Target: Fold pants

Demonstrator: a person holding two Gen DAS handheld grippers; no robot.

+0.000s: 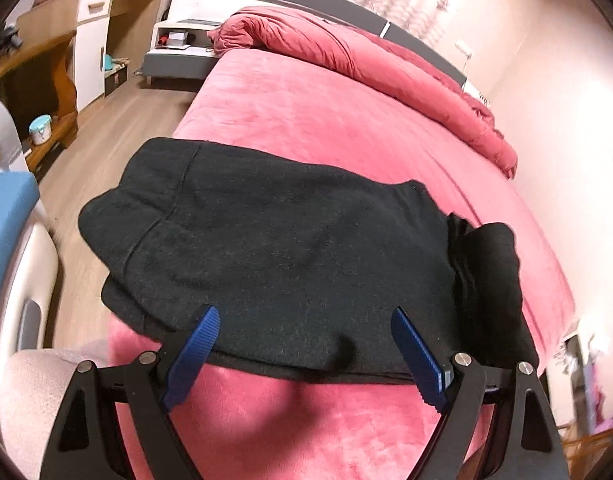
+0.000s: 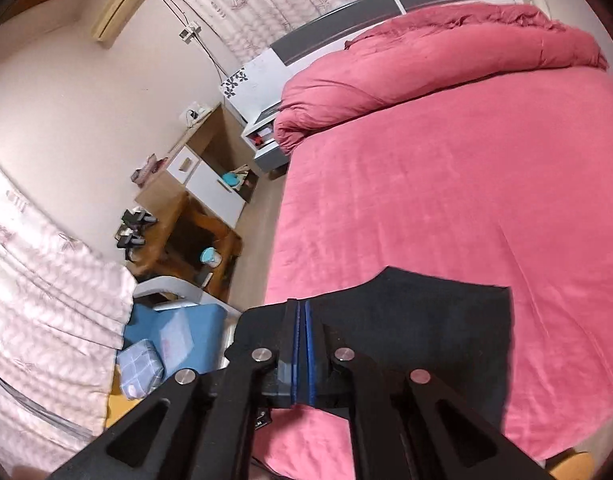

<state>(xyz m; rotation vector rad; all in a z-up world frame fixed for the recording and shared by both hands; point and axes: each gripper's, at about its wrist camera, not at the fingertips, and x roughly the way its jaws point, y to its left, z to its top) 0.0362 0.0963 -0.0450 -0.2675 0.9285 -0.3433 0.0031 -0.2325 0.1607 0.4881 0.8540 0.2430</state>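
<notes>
Black pants (image 1: 274, 248) lie folded on the pink bed (image 1: 326, 120), near its front left corner. My left gripper (image 1: 304, 318) is open, its blue fingers (image 1: 194, 348) spread over the near edge of the pants, holding nothing. In the right wrist view my right gripper (image 2: 302, 312) has its blue pads pressed together, and the black pants (image 2: 426, 328) spread out just behind and right of them. A black fold seems to sit between the pads.
A rolled pink duvet (image 1: 366, 52) lies along the head of the bed. Wooden desk and cabinets (image 1: 46, 68) stand across the floor at left. A blue-cushioned chair (image 2: 178, 332) stands by the bed corner. Curtains (image 2: 46, 300) hang at left.
</notes>
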